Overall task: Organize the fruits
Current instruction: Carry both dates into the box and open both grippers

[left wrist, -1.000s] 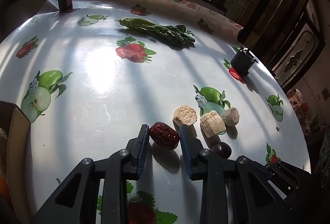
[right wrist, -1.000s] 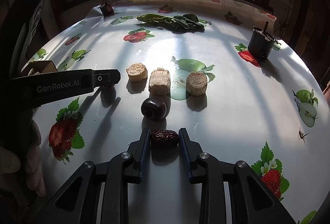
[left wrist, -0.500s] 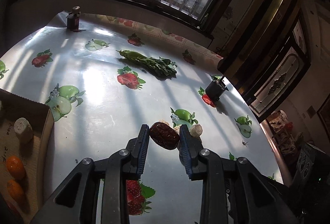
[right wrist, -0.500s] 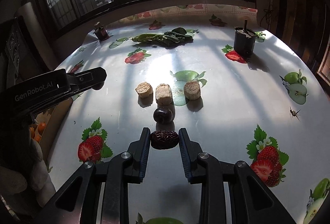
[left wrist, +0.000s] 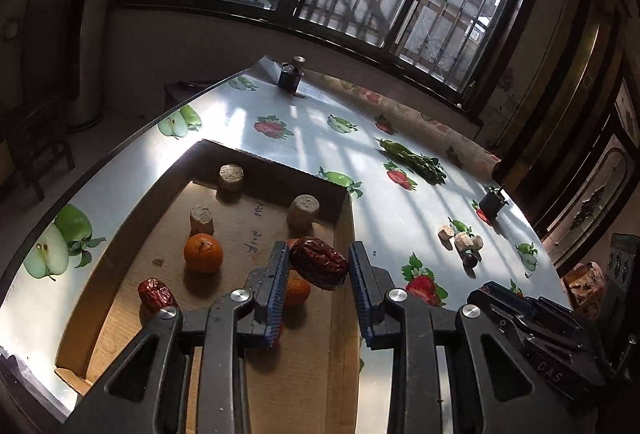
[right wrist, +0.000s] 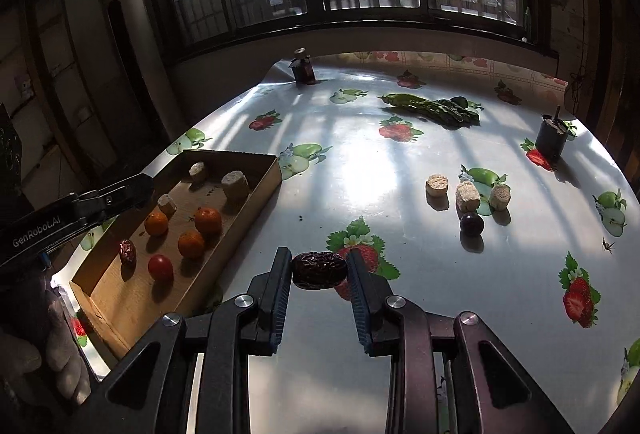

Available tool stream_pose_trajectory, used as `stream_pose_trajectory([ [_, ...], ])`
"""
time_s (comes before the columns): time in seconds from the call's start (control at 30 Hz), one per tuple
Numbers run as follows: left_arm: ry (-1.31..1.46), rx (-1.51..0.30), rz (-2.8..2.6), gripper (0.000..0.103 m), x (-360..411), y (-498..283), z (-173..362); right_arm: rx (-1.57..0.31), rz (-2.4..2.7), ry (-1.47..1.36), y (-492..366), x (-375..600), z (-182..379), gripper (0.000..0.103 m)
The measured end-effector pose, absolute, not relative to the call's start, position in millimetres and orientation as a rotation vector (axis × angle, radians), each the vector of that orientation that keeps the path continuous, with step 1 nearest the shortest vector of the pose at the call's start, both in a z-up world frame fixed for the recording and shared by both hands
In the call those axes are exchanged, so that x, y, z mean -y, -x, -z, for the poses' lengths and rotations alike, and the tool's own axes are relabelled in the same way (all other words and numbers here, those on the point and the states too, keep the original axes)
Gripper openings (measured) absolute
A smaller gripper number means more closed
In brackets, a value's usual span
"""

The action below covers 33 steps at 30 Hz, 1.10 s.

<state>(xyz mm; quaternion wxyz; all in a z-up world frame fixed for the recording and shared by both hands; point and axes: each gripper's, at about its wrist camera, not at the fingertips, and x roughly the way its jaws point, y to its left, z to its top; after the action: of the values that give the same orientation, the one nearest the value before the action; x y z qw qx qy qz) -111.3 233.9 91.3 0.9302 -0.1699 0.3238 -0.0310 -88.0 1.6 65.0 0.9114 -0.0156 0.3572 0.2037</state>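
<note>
With both dates now lifted off the table, I've swung from the pile toward the box. My left gripper point(left wrist: 318, 270) is clenched on a red date point(left wrist: 319, 263), hanging over the near-right part of the cardboard box point(left wrist: 347, 234); a second ago that date was still down beside the cork-like chunks point(left wrist: 460, 237). My right gripper point(right wrist: 319, 270) is clamped on a darker date point(right wrist: 319, 270), above the tablecloth point(right wrist: 360, 170) just right of the box, not over it yet.

Means: left drop looks nearly ready, right needs more travel leftward.

In the box: three oranges point(right wrist: 207, 219), a small red fruit point(right wrist: 160, 267), another date point(right wrist: 127, 251), three beige chunks. Dark plum point(right wrist: 471, 223) is left on the table far right.

Hard to read: the orange behind my left jaw is mostly hidden; the box's near end is cut off by the gripper body.
</note>
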Motion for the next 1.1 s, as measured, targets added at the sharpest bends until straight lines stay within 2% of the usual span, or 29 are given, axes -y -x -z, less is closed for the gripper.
stream_pose_trajectory([
  [0.13,0.336,-0.71,-0.017,0.029,-269.7,120.6,-74.0,-0.743,-0.514,0.098,96.3,-52.3,-60.5,0.03],
  [0.37,0.28,-0.796,-0.08,0.029,-289.3,125.7,-44.7,-0.778,-0.625,0.208,112.5,-118.5,-35.8,0.031],
  [0.93,0.307,-0.843,-0.065,0.03,-289.2,121.6,-31.0,-0.857,-0.641,0.277,110.4,-152.8,4.7,0.031],
  [1.03,0.325,-0.836,-0.066,0.034,-290.9,123.8,-35.3,-0.854,-0.636,0.264,108.3,-151.0,4.6,0.031],
  [1.1,0.334,-0.825,-0.07,0.042,-291.4,126.3,-39.8,-0.854,-0.638,0.245,107.8,-148.6,2.4,0.031],
])
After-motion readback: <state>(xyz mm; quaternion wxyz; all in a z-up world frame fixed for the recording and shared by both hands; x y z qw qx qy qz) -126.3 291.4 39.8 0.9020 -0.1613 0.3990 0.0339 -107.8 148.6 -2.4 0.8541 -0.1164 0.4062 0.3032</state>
